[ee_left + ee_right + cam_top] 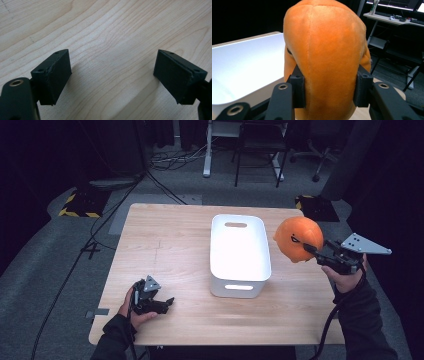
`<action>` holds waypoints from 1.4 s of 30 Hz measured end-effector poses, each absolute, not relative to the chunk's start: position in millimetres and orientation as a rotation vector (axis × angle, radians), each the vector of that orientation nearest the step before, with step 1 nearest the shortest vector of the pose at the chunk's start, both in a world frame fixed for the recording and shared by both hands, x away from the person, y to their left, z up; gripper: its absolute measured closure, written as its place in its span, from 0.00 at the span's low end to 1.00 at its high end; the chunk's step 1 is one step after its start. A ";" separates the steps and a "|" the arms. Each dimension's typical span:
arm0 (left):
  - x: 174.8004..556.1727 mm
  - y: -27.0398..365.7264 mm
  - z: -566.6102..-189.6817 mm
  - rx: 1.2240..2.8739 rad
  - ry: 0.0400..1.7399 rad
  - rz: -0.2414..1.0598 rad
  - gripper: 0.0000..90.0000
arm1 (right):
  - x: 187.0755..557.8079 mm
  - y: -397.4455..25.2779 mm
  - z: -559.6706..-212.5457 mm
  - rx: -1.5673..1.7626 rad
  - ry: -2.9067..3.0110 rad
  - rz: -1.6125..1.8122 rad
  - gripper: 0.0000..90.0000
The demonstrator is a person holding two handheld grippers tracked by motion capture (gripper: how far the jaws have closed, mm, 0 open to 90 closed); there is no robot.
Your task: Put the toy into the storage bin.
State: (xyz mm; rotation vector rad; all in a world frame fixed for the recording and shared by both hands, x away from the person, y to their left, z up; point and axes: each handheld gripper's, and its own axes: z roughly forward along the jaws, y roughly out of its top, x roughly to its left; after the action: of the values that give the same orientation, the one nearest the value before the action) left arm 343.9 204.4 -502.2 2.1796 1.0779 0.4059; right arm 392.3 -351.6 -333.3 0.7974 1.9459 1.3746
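The right hand-held gripper [311,249] is held above the right edge of the light wooden tabletop [170,245], raised off its surface, with its jaws clamped on a round orange plush toy [298,238]. In the right gripper view the two black jaws are pressed into the soft sides of the orange plush toy [327,55], one on each side, and the fabric bulges between them. A grey three-cornered plate is carried on top of this hand-held gripper, and a dark cable is trailed from it toward the near edge. The toy is suspended just to the right of a white rectangular plastic bin [239,254], near that bin's far right corner; no contact between toy and bin can be made out. The bin [242,72] is seen to the left of the toy in the right gripper view, with its pale inner wall lit.

The left hand-held gripper [167,302] is rested low at the near left part of the tabletop, well apart from the bin. In the left gripper view its jaws are spread wide apart, and bare wood grain of the tabletop [110,45] lies between them; nothing is gripped.

The bin is placed upright at the middle of the tabletop, with slot handles at its near and far ends.
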 end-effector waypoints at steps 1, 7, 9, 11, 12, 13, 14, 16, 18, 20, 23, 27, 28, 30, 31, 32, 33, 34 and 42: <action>344.0 204.4 -502.2 2.180 1.077 0.406 0.17 | 392.9 -350.1 -331.8 0.800 1.941 1.379 0.61; 343.9 204.3 -502.2 2.180 1.078 0.403 0.16 | 397.0 -343.0 -323.4 0.780 1.938 1.384 0.61; 344.0 204.4 -502.2 2.180 1.077 0.405 0.16 | 398.5 -340.1 -320.2 0.774 1.936 1.390 0.61; 344.0 204.4 -502.2 2.181 1.077 0.405 0.17 | 399.1 -339.0 -319.1 0.768 1.936 1.394 0.61; 343.9 204.4 -502.2 2.180 1.077 0.404 0.16 | 399.5 -337.2 -317.9 0.768 1.928 1.401 0.61; 344.0 204.4 -502.2 2.181 1.077 0.405 0.16 | 399.8 -336.6 -316.9 0.763 1.931 1.403 0.61; 344.0 204.4 -502.2 2.180 1.077 0.405 0.16 | 400.0 -335.0 -315.2 0.755 1.929 1.420 0.61; 344.0 204.5 -502.2 2.180 1.079 0.406 0.16 | 399.9 -333.9 -313.7 0.747 1.932 1.428 0.61; 344.2 204.5 -502.4 2.181 1.076 0.398 0.16 | 400.1 -333.0 -312.9 0.745 1.931 1.430 0.61; 344.2 204.5 -502.4 2.181 1.076 0.398 0.16 | 400.1 -330.9 -310.7 0.740 1.937 1.429 0.61; 344.2 204.6 -502.4 2.182 1.076 0.399 0.16 | 399.5 -327.9 -308.0 0.743 1.932 1.446 0.61; 344.2 204.5 -502.4 2.181 1.076 0.398 0.16 | 400.0 -322.6 -304.8 0.721 1.935 1.442 0.61; 344.2 204.5 -502.4 2.182 1.076 0.398 0.16 | 400.0 -322.6 -304.8 0.721 1.935 1.442 0.61; 344.3 204.5 -502.4 2.181 1.076 0.398 0.16 | 399.8 -320.4 -303.5 0.719 1.936 1.448 0.61; 344.3 204.5 -502.3 2.182 1.076 0.398 0.16 | 399.5 -319.7 -302.8 0.717 1.938 1.448 0.61; 344.3 204.5 -502.4 2.182 1.077 0.399 0.16 | 399.8 -319.0 -302.3 0.708 1.938 1.450 0.61; 344.3 204.5 -502.4 2.181 1.077 0.398 0.16 | 399.7 -317.8 -301.9 0.706 1.936 1.450 0.61; 344.3 204.5 -502.4 2.181 1.076 0.399 0.16 | 399.6 -316.9 -301.3 0.702 1.941 1.450 0.61; 344.3 204.5 -502.4 2.181 1.076 0.399 0.16 | 398.9 -307.9 -300.4 0.687 1.955 1.468 0.61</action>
State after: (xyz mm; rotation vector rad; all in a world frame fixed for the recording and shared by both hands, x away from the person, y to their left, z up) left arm 344.3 204.5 -502.4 2.1813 1.0760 0.3989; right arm 398.9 -307.9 -300.4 0.6871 1.9547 1.4681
